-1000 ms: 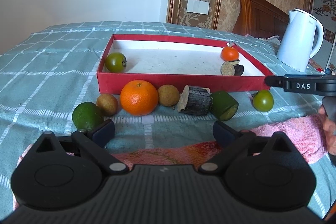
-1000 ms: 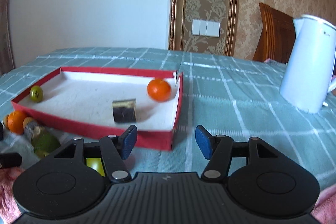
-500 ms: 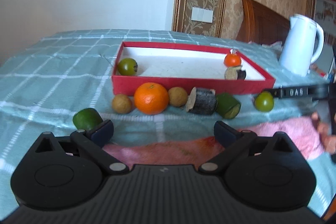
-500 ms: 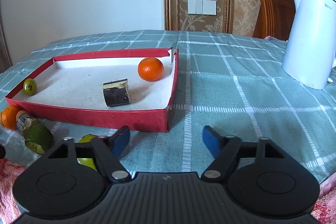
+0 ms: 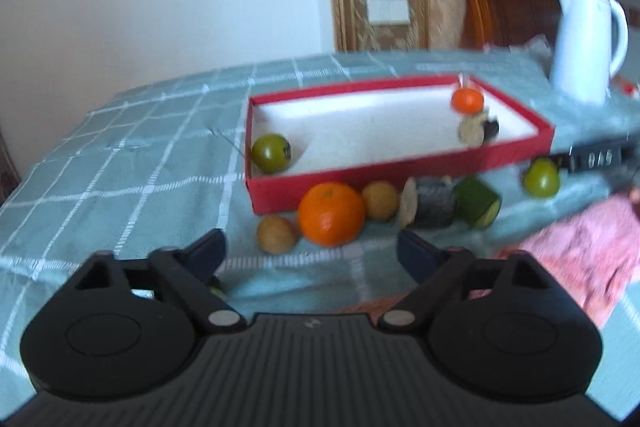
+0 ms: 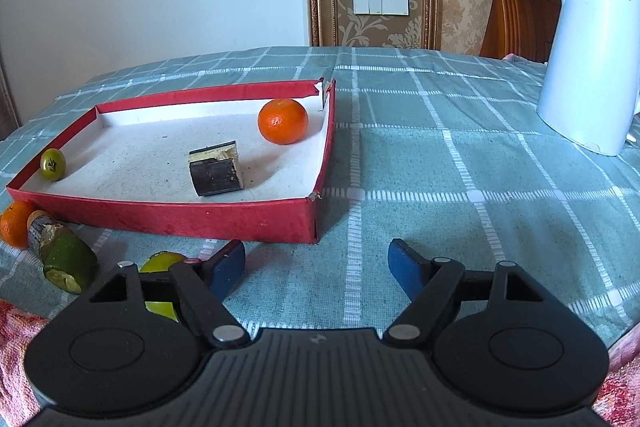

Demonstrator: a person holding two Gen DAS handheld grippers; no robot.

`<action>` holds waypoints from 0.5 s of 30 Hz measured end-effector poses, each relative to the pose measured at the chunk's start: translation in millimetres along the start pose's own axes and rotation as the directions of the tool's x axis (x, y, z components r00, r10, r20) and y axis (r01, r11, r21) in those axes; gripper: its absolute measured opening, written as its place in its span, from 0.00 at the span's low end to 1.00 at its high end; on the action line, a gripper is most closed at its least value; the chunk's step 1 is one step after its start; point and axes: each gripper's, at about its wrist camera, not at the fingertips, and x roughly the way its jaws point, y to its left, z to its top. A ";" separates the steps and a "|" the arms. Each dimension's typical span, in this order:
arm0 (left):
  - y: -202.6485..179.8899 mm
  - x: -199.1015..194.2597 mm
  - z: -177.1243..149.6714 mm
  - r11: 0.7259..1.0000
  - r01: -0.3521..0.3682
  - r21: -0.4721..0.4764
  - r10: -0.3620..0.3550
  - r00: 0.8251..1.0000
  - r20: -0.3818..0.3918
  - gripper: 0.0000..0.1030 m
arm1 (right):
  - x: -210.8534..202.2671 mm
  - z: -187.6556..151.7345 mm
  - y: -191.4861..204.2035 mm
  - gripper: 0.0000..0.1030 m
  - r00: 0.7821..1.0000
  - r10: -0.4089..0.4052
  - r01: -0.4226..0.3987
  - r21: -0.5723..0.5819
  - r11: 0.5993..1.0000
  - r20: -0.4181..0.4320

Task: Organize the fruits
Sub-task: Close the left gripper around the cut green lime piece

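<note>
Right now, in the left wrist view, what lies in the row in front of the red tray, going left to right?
Small brown fruit → big orange → second brown fruit → dark log piece → green cut piece → green round fruit, all in front of the red tray.

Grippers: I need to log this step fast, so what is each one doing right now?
Left gripper: open, nothing between the jaws, which have just been closing a little.
Right gripper: open, holding nothing, having just opened wider.
</note>
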 end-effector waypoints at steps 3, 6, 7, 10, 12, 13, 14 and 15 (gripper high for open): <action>9.0 5.9 -3.3 1.000 0.008 0.027 -0.008 1.000 -0.022 0.85 | 0.4 0.1 0.6 0.77 1.000 -0.001 0.001 -0.003 1.000 -0.002; 17.6 14.0 -4.4 1.000 0.008 0.012 -0.007 0.999 -0.047 0.84 | 1.3 0.3 2.3 0.78 1.000 -0.003 0.003 -0.009 1.000 -0.004; 20.5 17.2 -3.8 1.000 -0.001 0.004 0.001 0.999 -0.051 0.81 | 1.5 0.3 2.7 0.78 1.000 -0.003 0.003 -0.011 1.000 -0.005; 30.0 23.9 -1.7 0.999 -0.009 -0.036 0.007 0.999 -0.053 0.80 | 1.6 0.2 2.9 0.78 1.000 -0.003 0.003 -0.012 1.000 -0.006; 35.9 26.1 -1.3 0.998 -0.005 -0.068 0.001 0.998 -0.056 0.79 | 1.4 0.0 3.4 0.79 1.000 -0.003 0.003 -0.014 1.000 -0.008; 37.0 26.3 -1.7 0.998 -0.007 -0.069 0.003 0.999 -0.054 0.79 | 1.3 -0.1 3.6 0.79 1.000 -0.004 0.004 -0.016 1.000 -0.009; 37.7 25.9 -2.4 0.998 -0.001 -0.066 -0.002 0.999 -0.050 0.76 | 1.3 -0.3 4.4 0.80 1.000 -0.004 0.004 -0.019 1.000 -0.010; 38.6 24.7 -3.0 0.998 0.015 -0.059 -0.018 0.999 -0.045 0.73 | 1.2 -0.5 5.1 0.80 1.000 -0.005 0.005 -0.021 1.000 -0.010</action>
